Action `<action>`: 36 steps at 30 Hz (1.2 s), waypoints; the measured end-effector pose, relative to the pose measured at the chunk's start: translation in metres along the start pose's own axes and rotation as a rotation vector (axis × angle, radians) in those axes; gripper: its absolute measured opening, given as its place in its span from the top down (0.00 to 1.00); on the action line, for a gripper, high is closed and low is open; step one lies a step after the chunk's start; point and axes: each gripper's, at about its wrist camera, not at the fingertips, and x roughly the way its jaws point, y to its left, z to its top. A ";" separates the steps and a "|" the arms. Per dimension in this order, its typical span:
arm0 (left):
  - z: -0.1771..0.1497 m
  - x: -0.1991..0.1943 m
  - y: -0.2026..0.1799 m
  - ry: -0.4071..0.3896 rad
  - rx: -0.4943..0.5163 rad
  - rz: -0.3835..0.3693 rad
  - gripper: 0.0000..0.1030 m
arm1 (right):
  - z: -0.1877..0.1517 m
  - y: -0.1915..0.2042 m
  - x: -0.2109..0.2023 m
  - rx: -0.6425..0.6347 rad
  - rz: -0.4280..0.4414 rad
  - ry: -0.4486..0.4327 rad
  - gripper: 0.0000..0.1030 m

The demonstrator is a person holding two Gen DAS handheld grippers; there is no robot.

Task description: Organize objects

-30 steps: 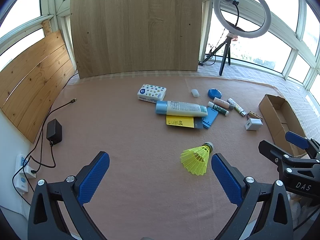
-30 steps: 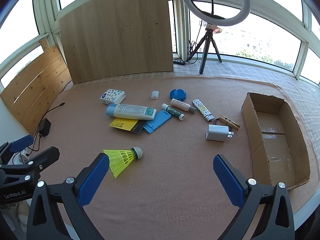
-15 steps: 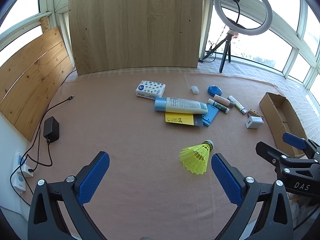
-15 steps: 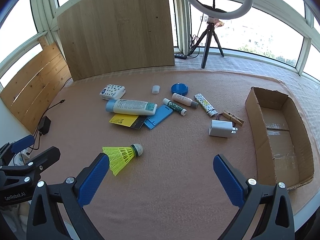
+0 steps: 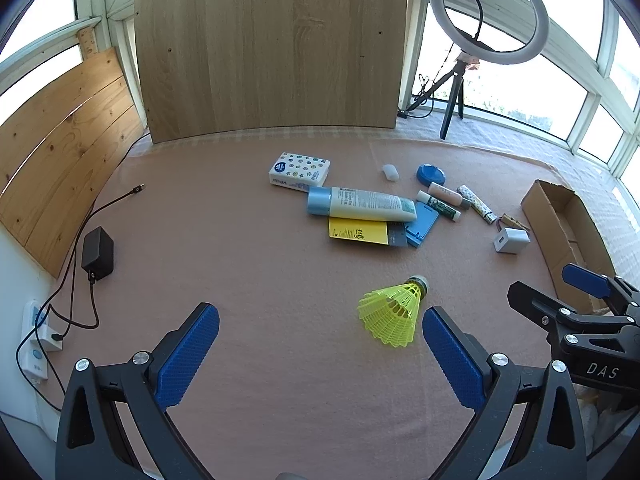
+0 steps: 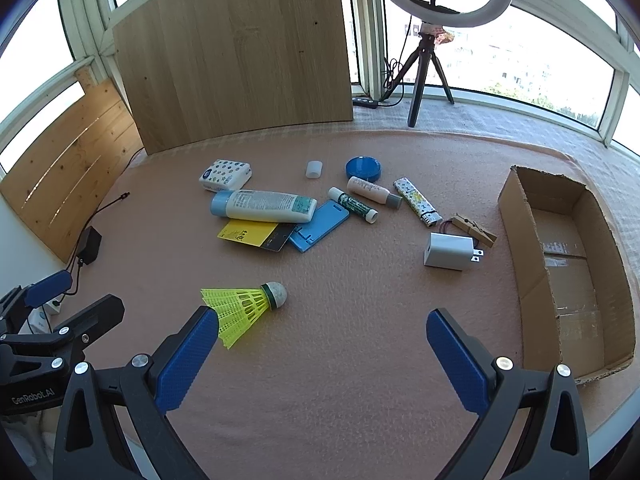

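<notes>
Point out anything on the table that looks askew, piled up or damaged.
The lotion tube lies across the yellow card and the blue holder, a loose pile. The cardboard box has ragged, torn rims and holds nothing. The shuttlecock lies on its side, apart.

We see the right tool [image 6: 322, 354] hanging spread wide over the near edge of the bench [image 6: 340, 380], holding nothing. A yellow shuttlecock [image 6: 244, 306] lies just beyond its left finger [image 6: 186, 362]. Toward the far edge lie a lotion tube [image 6: 264, 211], a tissue pack [image 6: 225, 175] and a blue lid [image 6: 363, 168]. A white charger [image 6: 450, 251] sits near the cardboard box [image 6: 532, 280] at the right edge. The left tool [image 6: 56, 312] shows at the near left corner.
</notes>
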 end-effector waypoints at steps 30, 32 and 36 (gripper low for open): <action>-0.024 0.079 -0.026 0.162 0.037 -0.148 0.01 | 0.022 -0.015 0.100 0.035 0.234 0.214 0.14; -0.025 0.083 -0.028 0.173 0.027 -0.168 0.04 | 0.023 -0.014 0.106 0.040 0.247 0.229 0.20; -0.024 0.090 -0.034 0.177 0.030 -0.185 0.13 | 0.023 -0.011 0.120 0.052 0.279 0.278 0.38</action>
